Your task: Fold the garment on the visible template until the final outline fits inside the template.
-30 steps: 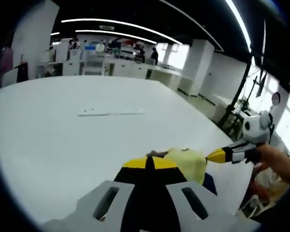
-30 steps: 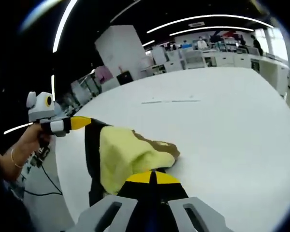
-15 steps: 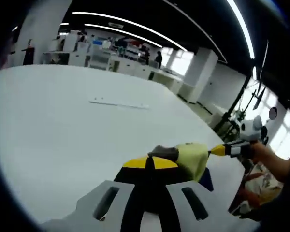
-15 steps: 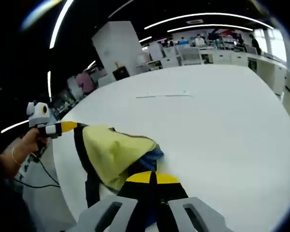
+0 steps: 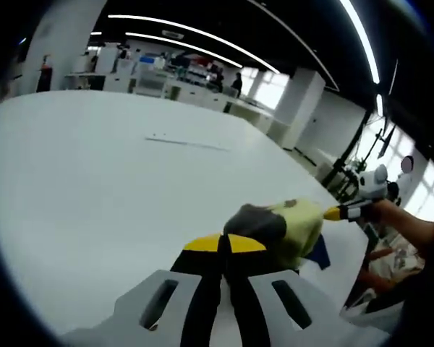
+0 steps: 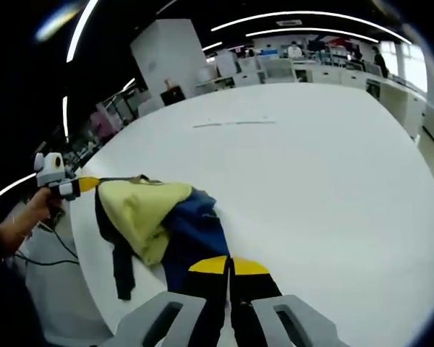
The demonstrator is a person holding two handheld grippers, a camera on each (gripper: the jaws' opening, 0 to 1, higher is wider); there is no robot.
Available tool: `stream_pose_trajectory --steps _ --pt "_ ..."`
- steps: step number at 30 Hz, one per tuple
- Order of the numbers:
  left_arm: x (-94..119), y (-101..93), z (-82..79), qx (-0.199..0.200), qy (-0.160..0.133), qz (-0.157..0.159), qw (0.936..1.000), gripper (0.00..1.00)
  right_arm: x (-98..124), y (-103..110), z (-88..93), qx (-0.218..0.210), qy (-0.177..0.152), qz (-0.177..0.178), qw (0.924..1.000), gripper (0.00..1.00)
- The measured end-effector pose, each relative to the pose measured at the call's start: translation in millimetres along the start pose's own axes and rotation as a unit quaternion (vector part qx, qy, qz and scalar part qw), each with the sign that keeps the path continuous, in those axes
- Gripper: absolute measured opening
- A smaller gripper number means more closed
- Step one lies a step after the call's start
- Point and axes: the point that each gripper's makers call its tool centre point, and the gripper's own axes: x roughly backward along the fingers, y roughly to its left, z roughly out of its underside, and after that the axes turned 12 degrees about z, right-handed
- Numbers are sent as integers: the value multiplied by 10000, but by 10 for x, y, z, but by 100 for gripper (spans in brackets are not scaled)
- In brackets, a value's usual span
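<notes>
A yellow garment (image 6: 141, 210) with a dark blue side (image 6: 192, 238) and a black edge hangs stretched between both grippers over the near edge of the white table (image 6: 333, 188). My right gripper (image 6: 229, 265) is shut on the blue part. My left gripper (image 6: 79, 185), held by a hand, is shut on the yellow corner at the left. In the left gripper view, the left gripper (image 5: 224, 242) is shut on a dark grey fold of the garment (image 5: 293, 228), and the right gripper (image 5: 343, 212) pinches its far end. A thin template line (image 6: 231, 123) lies far off on the table.
The template line (image 5: 188, 143) crosses the middle of the table (image 5: 94, 188). Beyond the table stand white desks, pillars and several people. A black cable (image 6: 54, 253) hangs below the table edge at the left.
The two grippers have drawn apart and the garment has opened out: its blue side now shows and a black edge hangs down. Both views have shifted with the hands.
</notes>
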Motion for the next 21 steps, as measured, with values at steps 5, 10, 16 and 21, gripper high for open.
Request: stream_pose_trajectory --steps 5,10,16,21 --pt "24 42 66 -19 111 -78 9999 0 -14 -32 78 -25 108 24 9999 0" --pt "13 54 63 -23 130 -80 9999 0 10 62 103 192 137 -343 9991 0" --pt "-10 62 49 -92 160 -61 9998 0 37 115 -5 143 -64 -575 9982 16" --pt "-12 68 44 -86 159 -50 9998 0 18 155 -115 -11 -193 -752 9970 18"
